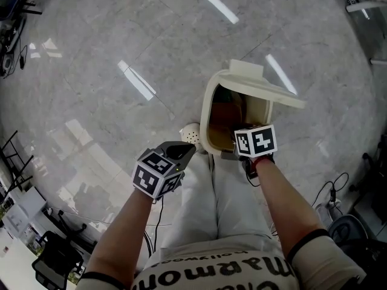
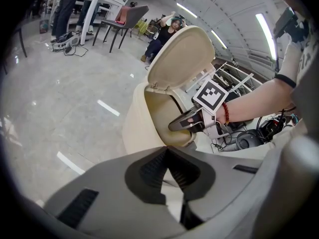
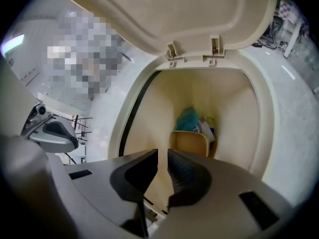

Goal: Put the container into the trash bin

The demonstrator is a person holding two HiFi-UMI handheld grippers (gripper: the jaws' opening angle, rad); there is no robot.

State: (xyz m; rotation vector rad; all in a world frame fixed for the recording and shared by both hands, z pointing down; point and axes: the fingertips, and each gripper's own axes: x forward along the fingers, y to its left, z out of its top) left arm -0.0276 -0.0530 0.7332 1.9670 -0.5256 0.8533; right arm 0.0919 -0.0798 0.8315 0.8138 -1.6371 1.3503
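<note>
A cream trash bin stands on the grey floor with its lid swung up. At its bottom lies a tan container among teal and white rubbish. My right gripper hovers at the bin's near rim and looks down into it. Its jaws are open by a narrow gap with nothing between them. My left gripper hangs left of the bin, shut and empty. The left gripper view shows the right gripper over the bin's mouth.
A white perforated shoe rests on the floor against the bin's left side. Cables lie to the right. Further off are a table and chairs, a seated person and dark stands.
</note>
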